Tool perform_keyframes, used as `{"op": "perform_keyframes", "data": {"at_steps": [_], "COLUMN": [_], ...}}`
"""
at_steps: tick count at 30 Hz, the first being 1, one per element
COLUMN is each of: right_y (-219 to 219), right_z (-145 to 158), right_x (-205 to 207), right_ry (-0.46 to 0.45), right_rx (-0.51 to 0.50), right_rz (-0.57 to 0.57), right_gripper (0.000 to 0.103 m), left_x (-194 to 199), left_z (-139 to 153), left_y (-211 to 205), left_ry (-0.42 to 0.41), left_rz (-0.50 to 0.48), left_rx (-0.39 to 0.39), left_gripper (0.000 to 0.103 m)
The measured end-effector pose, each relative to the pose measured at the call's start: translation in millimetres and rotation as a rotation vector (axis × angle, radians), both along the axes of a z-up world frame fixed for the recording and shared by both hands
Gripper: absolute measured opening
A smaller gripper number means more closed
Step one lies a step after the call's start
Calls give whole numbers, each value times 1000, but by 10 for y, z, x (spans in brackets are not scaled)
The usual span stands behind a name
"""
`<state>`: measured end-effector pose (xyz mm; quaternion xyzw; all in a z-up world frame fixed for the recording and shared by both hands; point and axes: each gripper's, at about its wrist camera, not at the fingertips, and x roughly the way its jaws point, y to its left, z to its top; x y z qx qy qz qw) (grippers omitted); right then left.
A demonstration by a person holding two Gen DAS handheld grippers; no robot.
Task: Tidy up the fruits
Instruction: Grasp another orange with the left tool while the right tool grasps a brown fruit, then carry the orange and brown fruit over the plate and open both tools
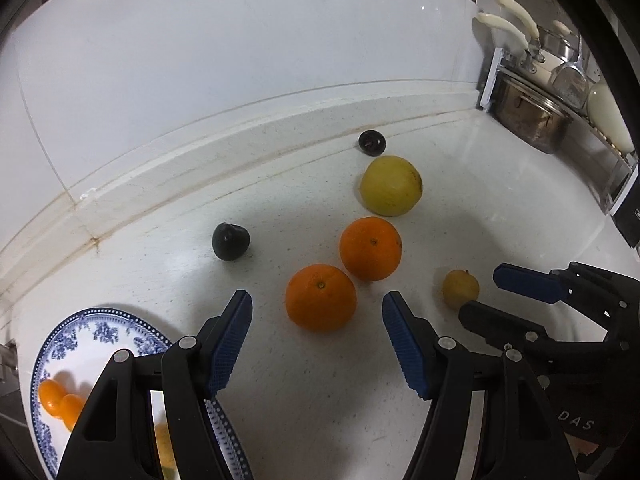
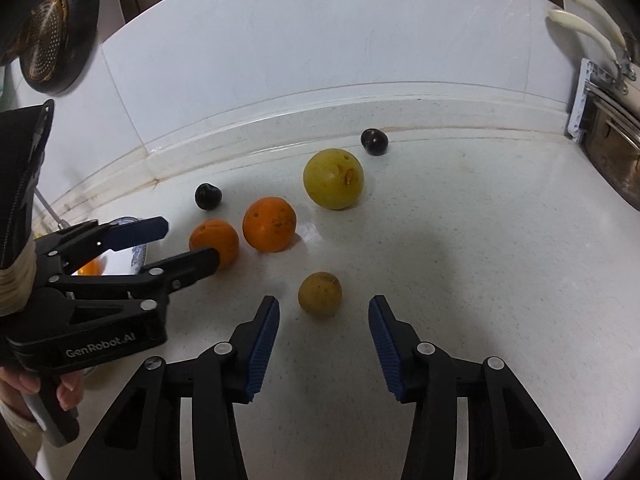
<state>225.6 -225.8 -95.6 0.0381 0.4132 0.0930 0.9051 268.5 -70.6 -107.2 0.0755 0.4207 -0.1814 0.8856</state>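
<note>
Both claws over the white table (image 1: 500, 208), both spread wide, nothing between the pads. Left claw (image 1: 316, 316) sits low w/ the near orange (image 1: 320, 298) right ahead in the gap between its blue pads (image 1: 230, 344), not touching. Second orange (image 1: 370, 248) just behind it, the two touching or nearly so, can't tell. Big yellow fruit (image 1: 391, 185) further back, toward the table's rear edge. Dark plum (image 1: 372, 143) right at the rear edge by the backsplash; another dark plum (image 1: 231, 241) off to the left, apart from the oranges.

Right claw (image 2: 324, 320) also gaping, small yellow-brown fruit (image 2: 320, 294) sitting just in front of its tips, centred in the opening, no contact. From the left wrist cam the right claw comes in at the right side, that small fruit just beside its lower finger.

Blue-patterned plate (image 1: 100, 320) at the near-left of the table, under the left claw's body, w/ small orange pieces (image 1: 56, 398) on it. Steel pot (image 1: 528, 120) and white-handled pans on a rack at the far-right corner.
</note>
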Motion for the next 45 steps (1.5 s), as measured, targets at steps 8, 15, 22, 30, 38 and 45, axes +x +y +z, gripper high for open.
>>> {"op": "perform_keyframes", "data": {"at_steps": [8, 15, 22, 30, 38, 45], "right_y": [29, 74, 84, 55, 84, 169], "right_z": [-89, -112, -136, -70, 85, 272], "right_x": [118, 183, 198, 122, -20, -143], "right_ry": [20, 25, 16, -8, -49, -86], "right_rx": [-2, -9, -7, 6, 13, 30], "right_rz": [35, 59, 63, 71, 91, 113], "right_gripper": [39, 29, 28, 28, 28, 28], "left_x": [106, 138, 160, -6, -236, -409], "left_z": [-108, -148, -175, -76, 126, 320], "left_y": [-22, -4, -32, 3, 126, 282], "left_ry": [29, 41, 53, 27, -4, -33], "left_rz": [1, 9, 3, 12, 29, 61], "left_rx": [-10, -11, -26, -29, -54, -91], "left_gripper": [56, 48, 40, 40, 40, 40]}}
